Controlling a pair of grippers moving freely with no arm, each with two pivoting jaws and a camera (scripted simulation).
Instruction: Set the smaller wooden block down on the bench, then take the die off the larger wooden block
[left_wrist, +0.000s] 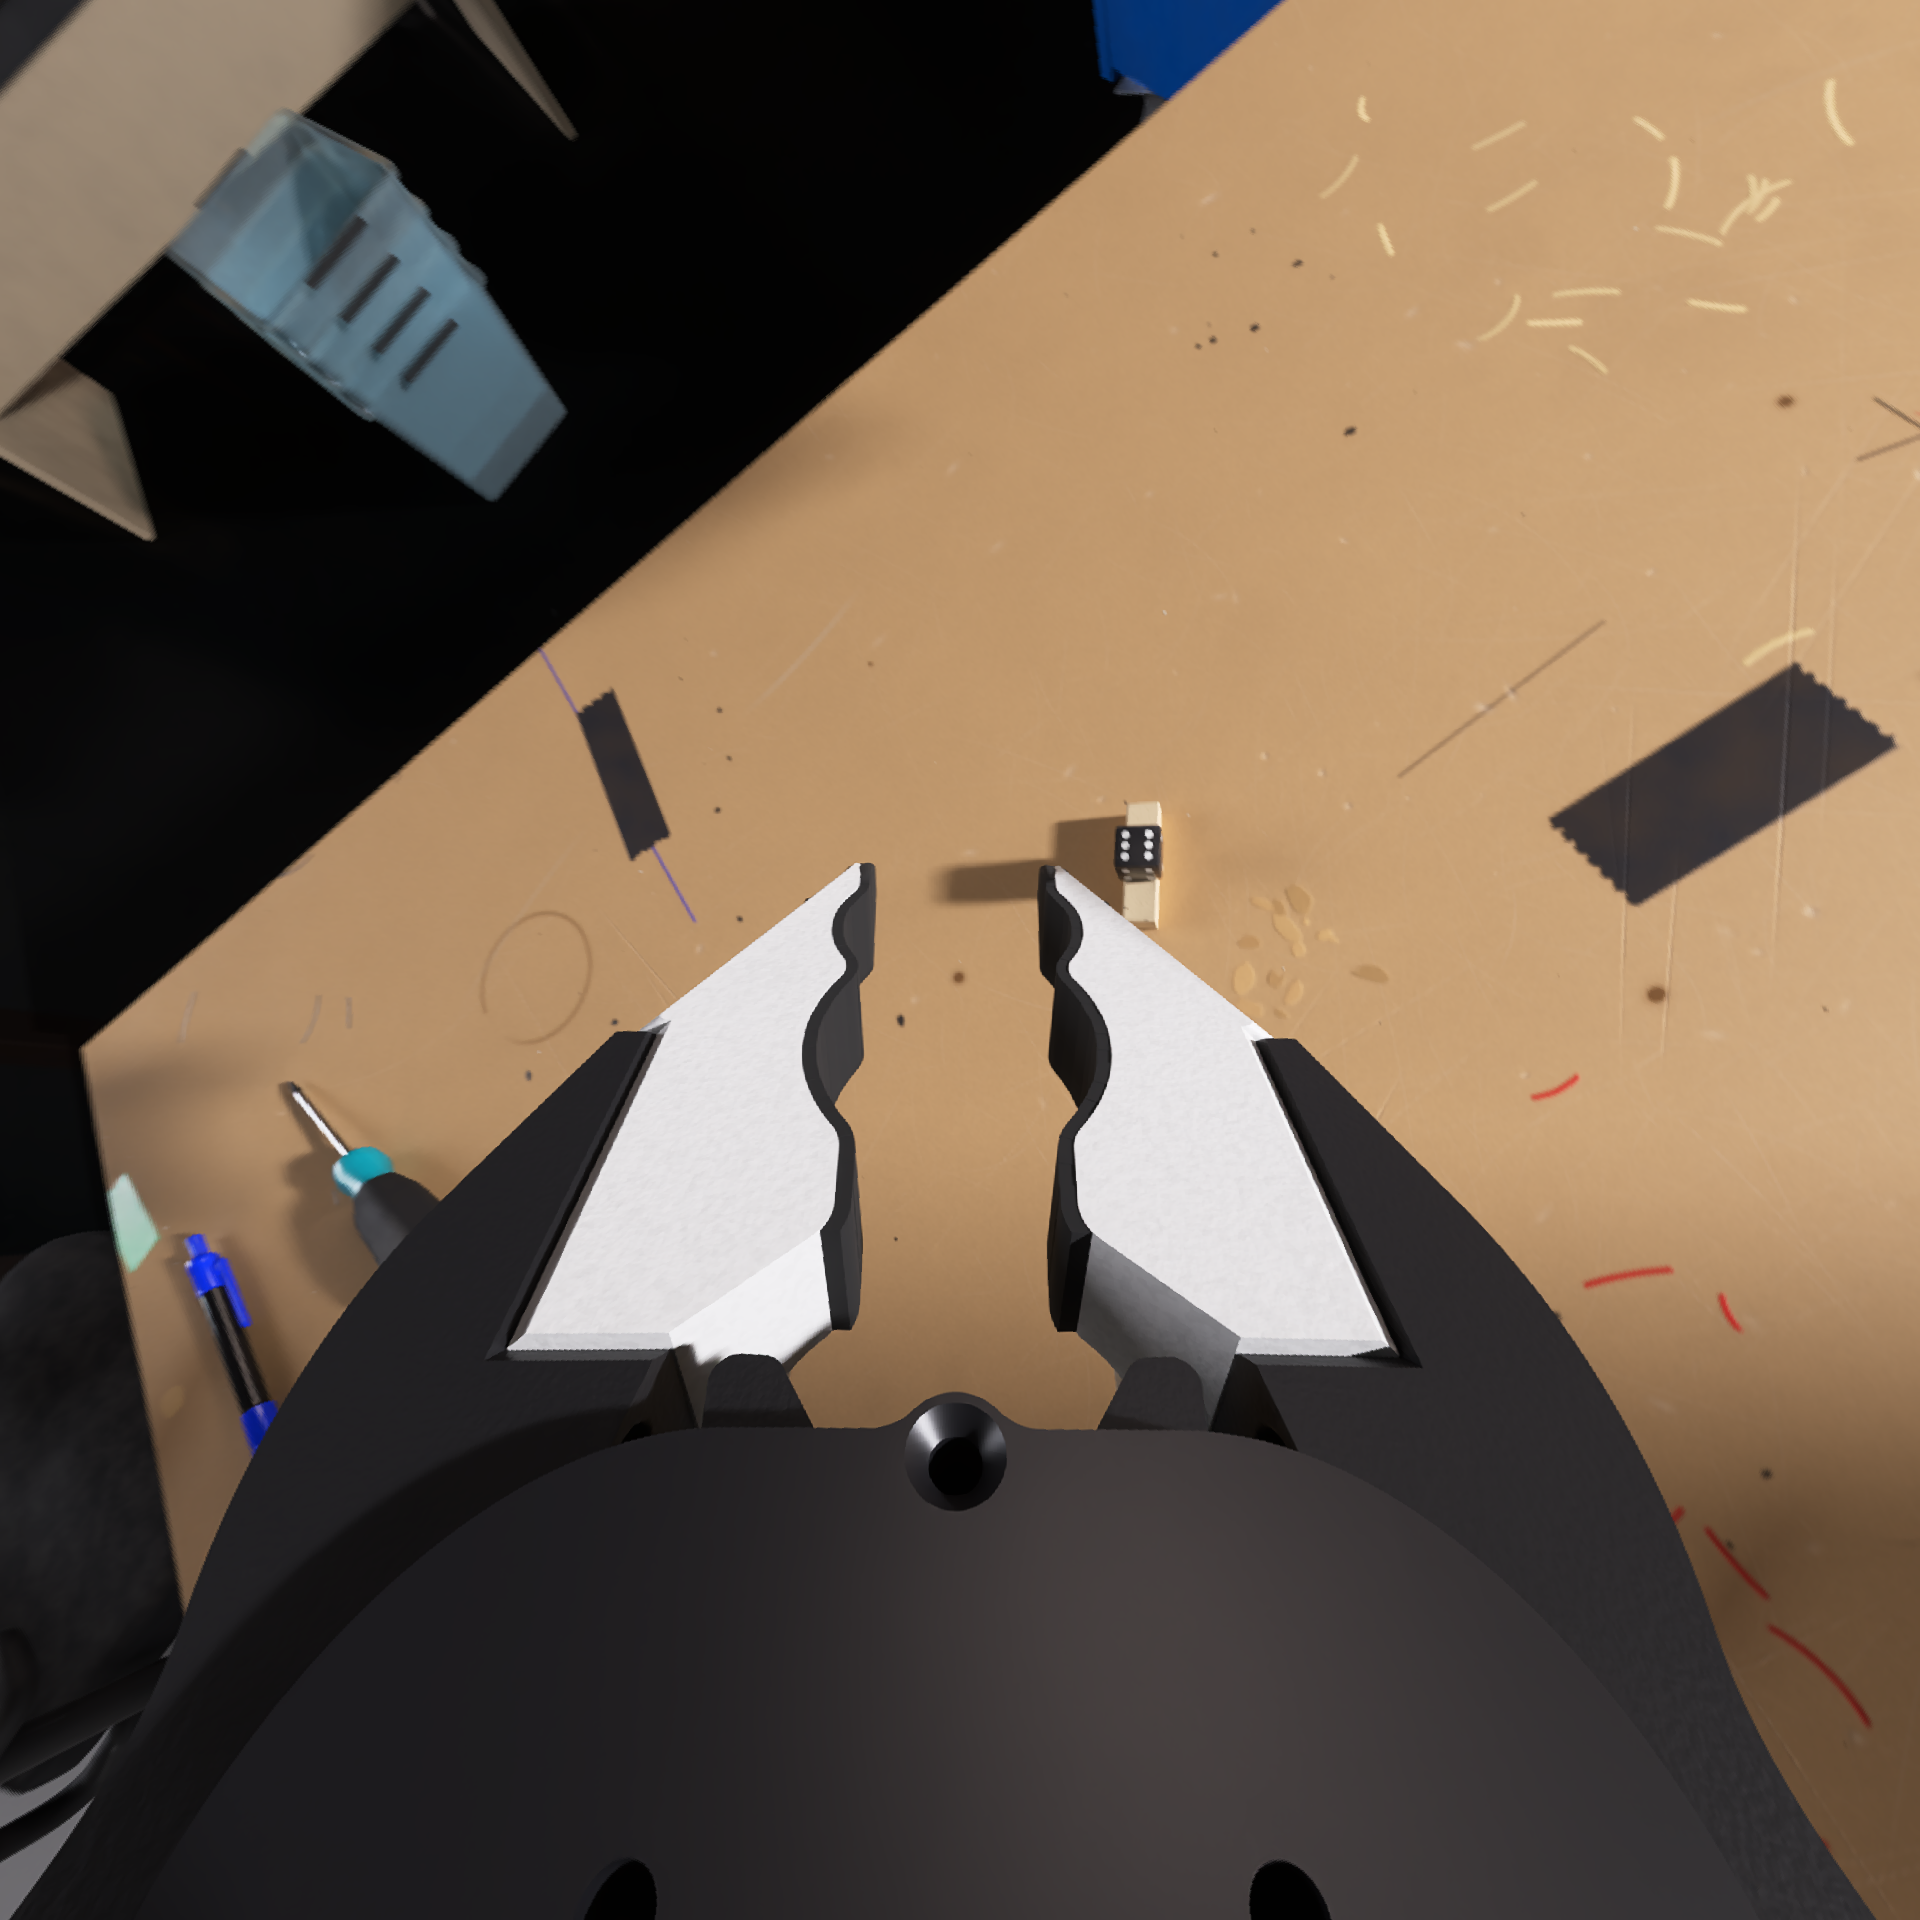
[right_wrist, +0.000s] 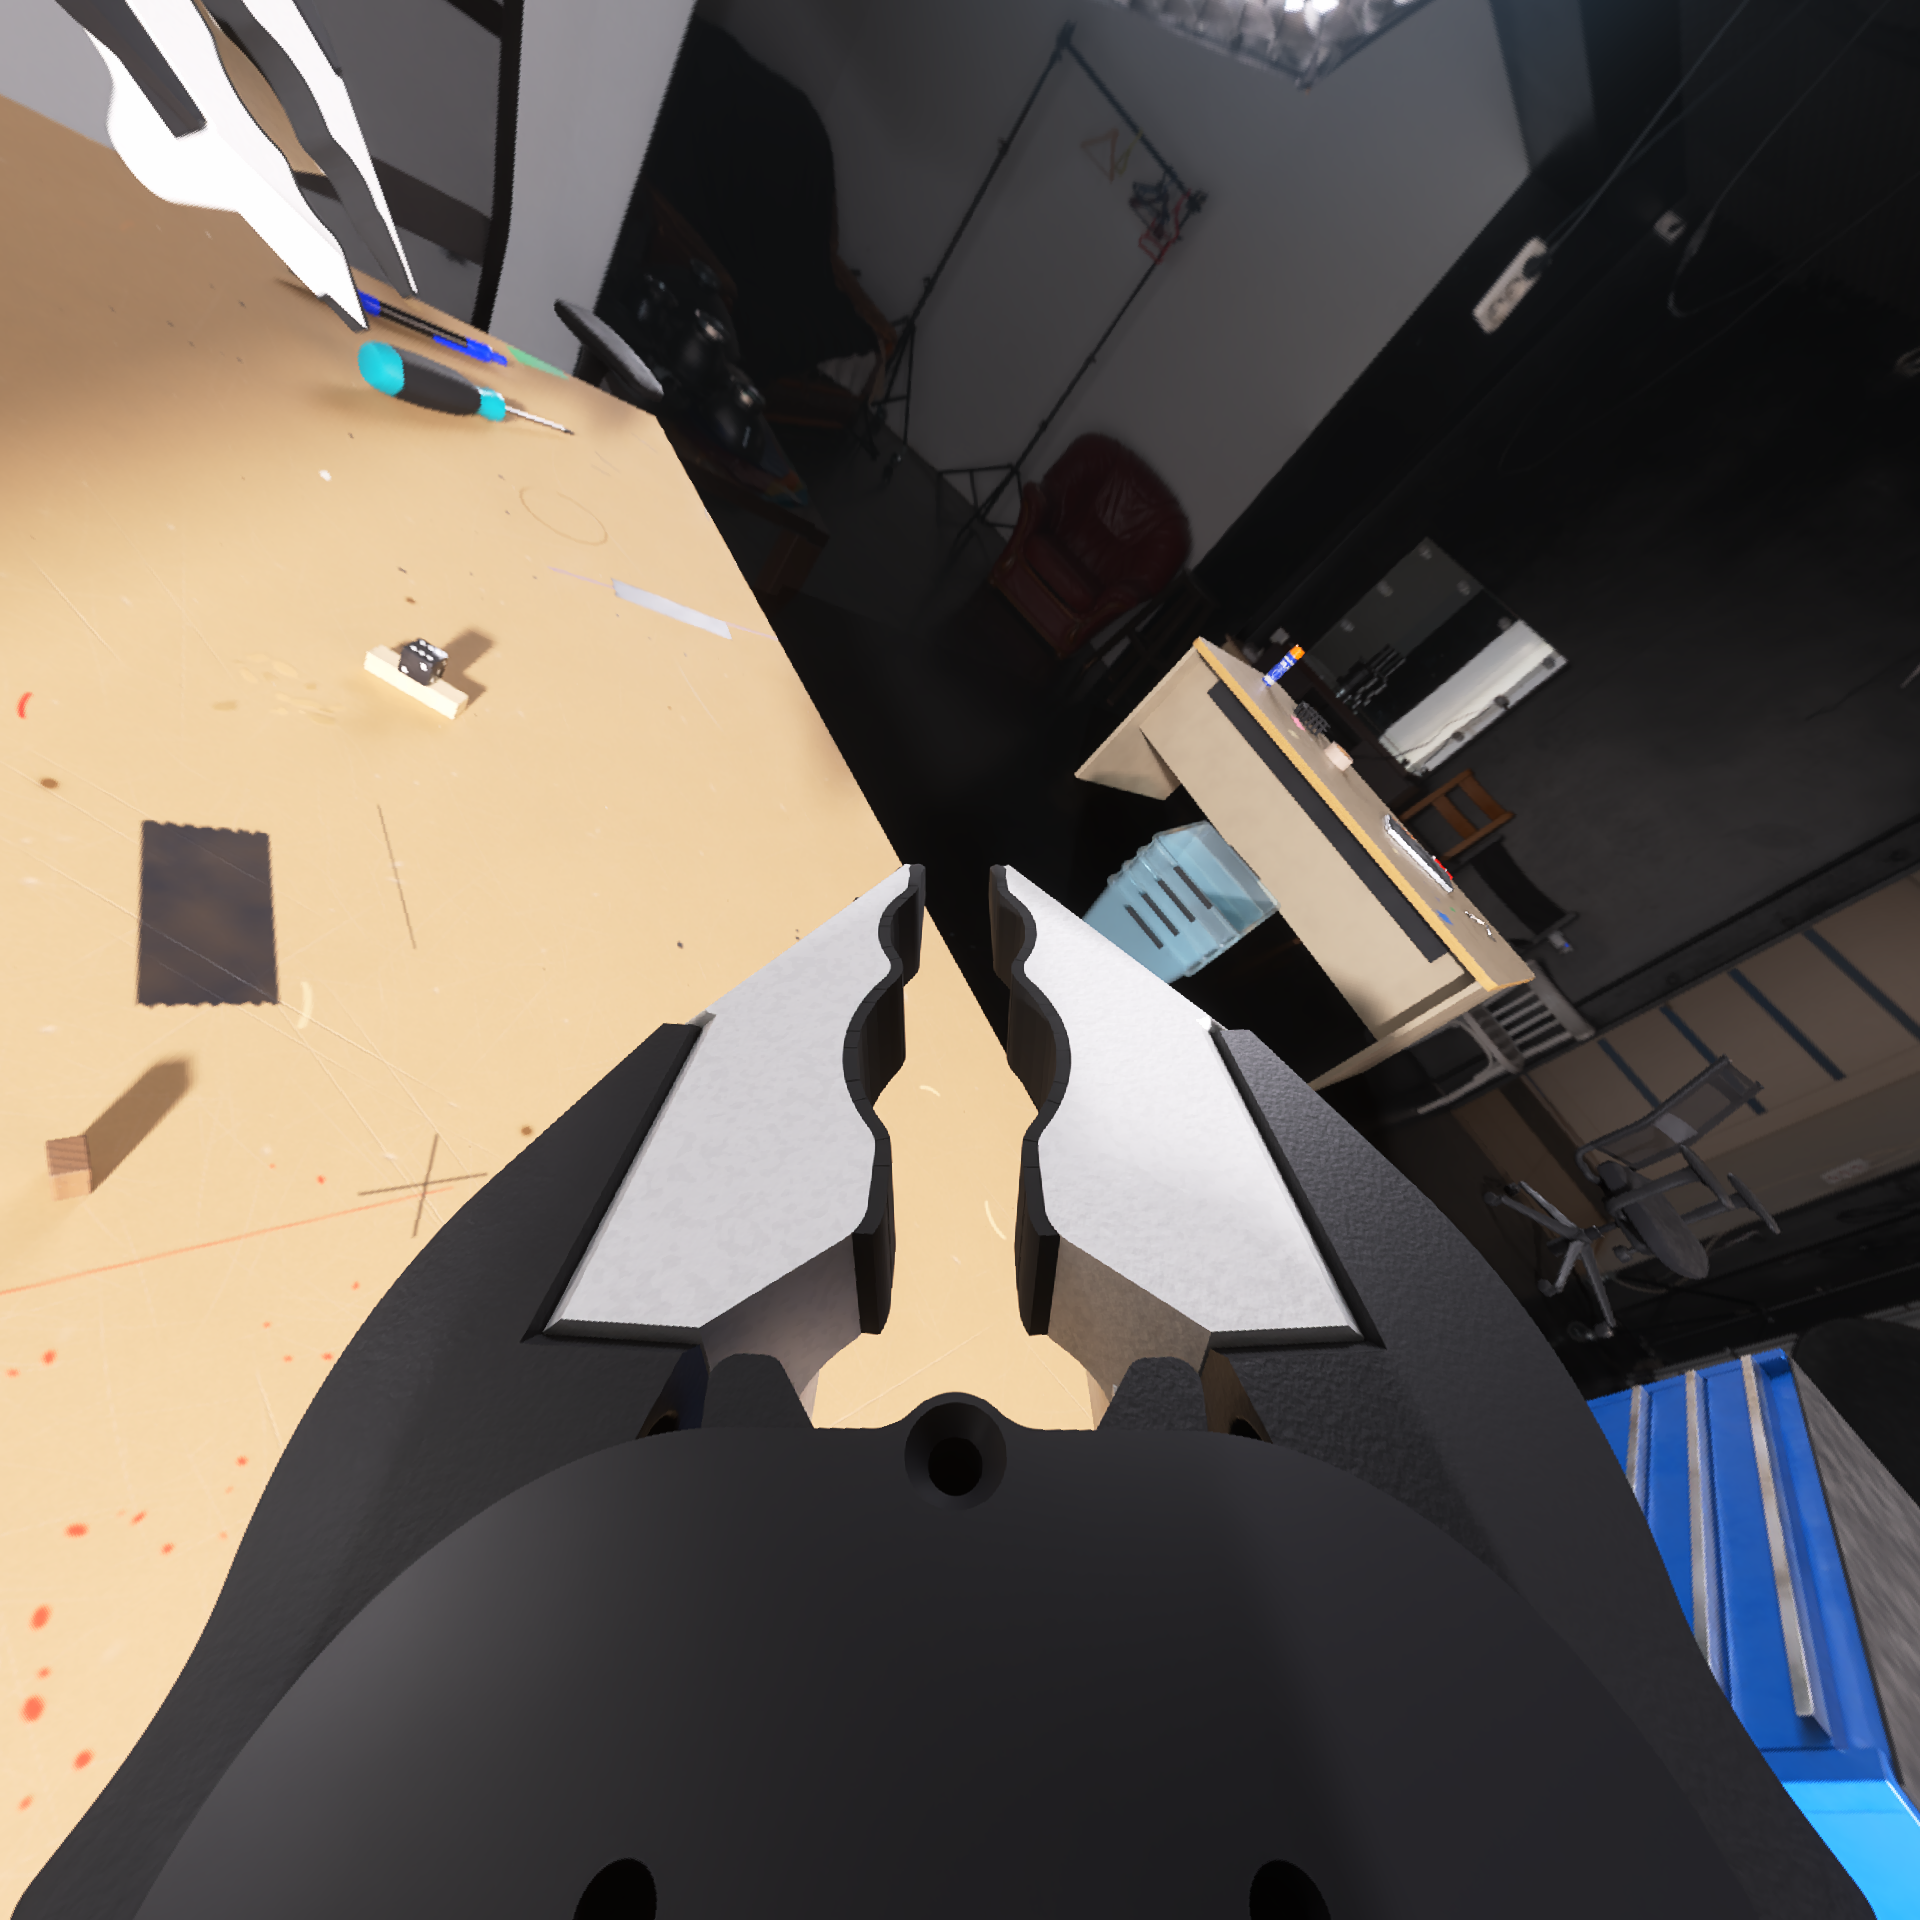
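A: What was seen nearest in the left wrist view?

B: The left gripper (left_wrist: 956, 883) was held above the bench (left_wrist: 1351, 582), its fingers spread apart with nothing between them. Just beyond the right fingertip, one larger wooden block (left_wrist: 1143, 891) was found lying flat on the bench, its long axis running away from the camera. One black die (left_wrist: 1138, 850) was seated on its middle, the six-pip face turned upward.

A: And from the right wrist view?

B: The right gripper (right_wrist: 956, 883) was poised over the bench edge, its fingers parted by a narrow gap and nothing pinched. One smaller wooden block (right_wrist: 69, 1166) was seen resting on the bench to the near left, well apart from the larger block, its end grain turned toward the camera.

A: What lay farther off?

B: One screwdriver (right_wrist: 442, 384) and one blue pen (right_wrist: 431, 327) were observed near the far end, side by side. Two dark patches (left_wrist: 1720, 784) were counted on the bench in the left wrist view.
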